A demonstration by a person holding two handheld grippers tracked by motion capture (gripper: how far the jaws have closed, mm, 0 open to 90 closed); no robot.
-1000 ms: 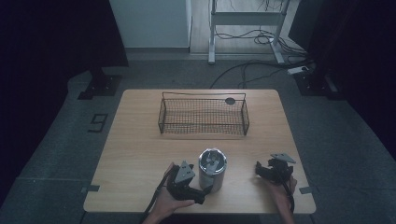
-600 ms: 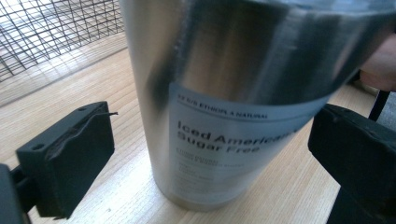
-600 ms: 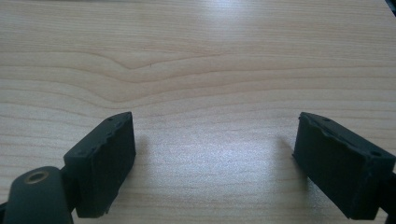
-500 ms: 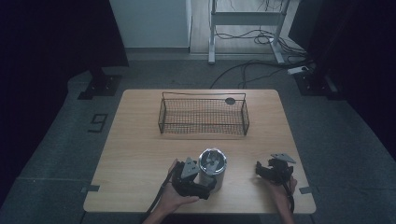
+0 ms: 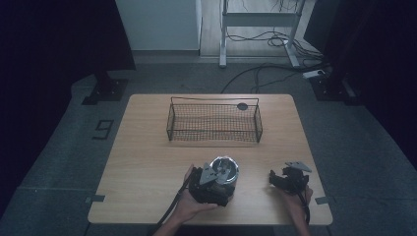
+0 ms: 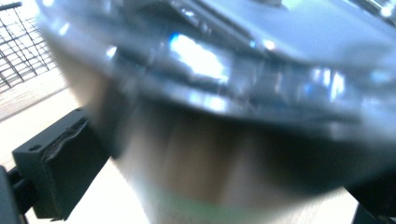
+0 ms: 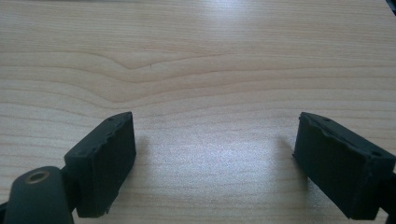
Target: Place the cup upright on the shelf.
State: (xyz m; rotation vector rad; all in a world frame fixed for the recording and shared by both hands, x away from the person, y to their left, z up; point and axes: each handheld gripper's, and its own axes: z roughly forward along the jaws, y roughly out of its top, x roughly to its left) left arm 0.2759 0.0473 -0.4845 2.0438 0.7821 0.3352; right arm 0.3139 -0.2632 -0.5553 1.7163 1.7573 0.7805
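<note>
A short metal can with a shiny silver top stands near the table's front edge, just left of centre. My left gripper is pressed up against its near left side, held by a hand. In the left gripper view the blurred can sits between the jaws, and the left pad stands just beside its wall; the gripper looks open around it. My right gripper rests at the front right, about a hand's width from the can. Its jaws stand wide open over bare wood.
A black wire basket stands across the far middle of the wooden table, with a small dark round thing by its far right rim. Dark floor, cables and a stand's legs lie beyond the table.
My left gripper has slid right and closer onto the can's side. The right gripper has stayed where it was.
</note>
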